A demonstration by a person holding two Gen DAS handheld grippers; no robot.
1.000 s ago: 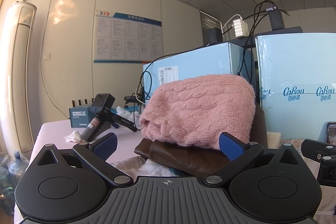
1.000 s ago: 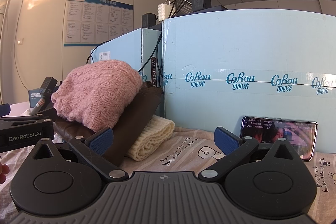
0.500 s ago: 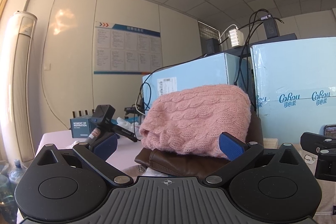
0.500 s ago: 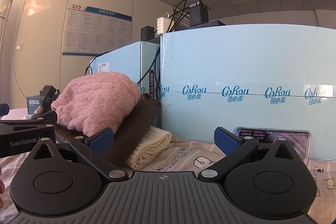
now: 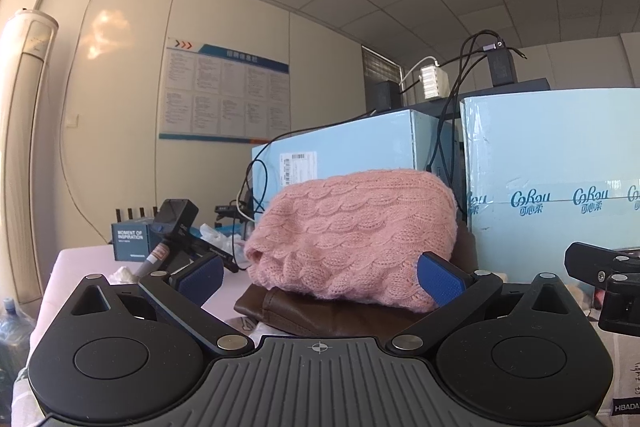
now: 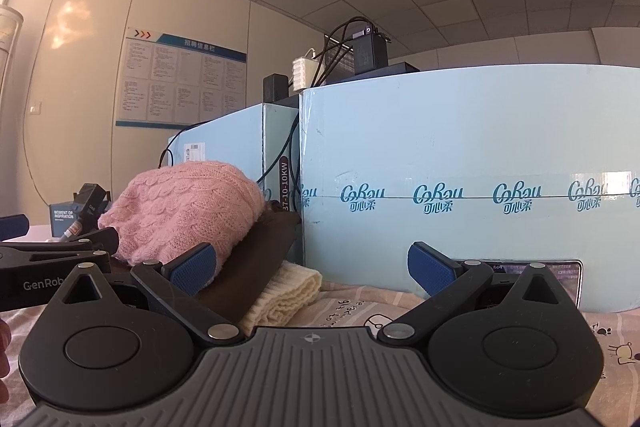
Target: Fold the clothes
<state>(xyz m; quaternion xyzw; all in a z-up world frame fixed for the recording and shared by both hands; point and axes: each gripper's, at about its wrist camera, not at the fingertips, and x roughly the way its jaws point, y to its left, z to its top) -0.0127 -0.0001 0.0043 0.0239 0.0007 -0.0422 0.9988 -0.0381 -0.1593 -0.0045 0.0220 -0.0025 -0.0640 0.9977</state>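
A folded pink cable-knit sweater (image 5: 356, 231) lies on top of a folded brown leather garment (image 5: 328, 315). Both also show in the right wrist view, the sweater (image 6: 188, 211) on the brown garment (image 6: 256, 267), with a folded cream knit (image 6: 286, 297) beside them. My left gripper (image 5: 320, 275) is open and empty, low in front of the pile. My right gripper (image 6: 312, 265) is open and empty, to the right of the pile. Each gripper shows at the edge of the other's view, the right one (image 5: 600, 267) and the left one (image 6: 56, 255).
Light blue cardboard boxes (image 6: 460, 195) stand behind the pile, with chargers and cables (image 5: 472, 79) on top. A phone (image 6: 560, 273) leans against the right box. A black handheld device (image 5: 176, 227) and a small blue box (image 5: 130, 241) sit at the left. A printed sheet (image 6: 352, 309) covers the table.
Both cameras have tilted upward and dropped lower: the pile and boxes sit lower in each view and more ceiling shows. Both grippers stay open.
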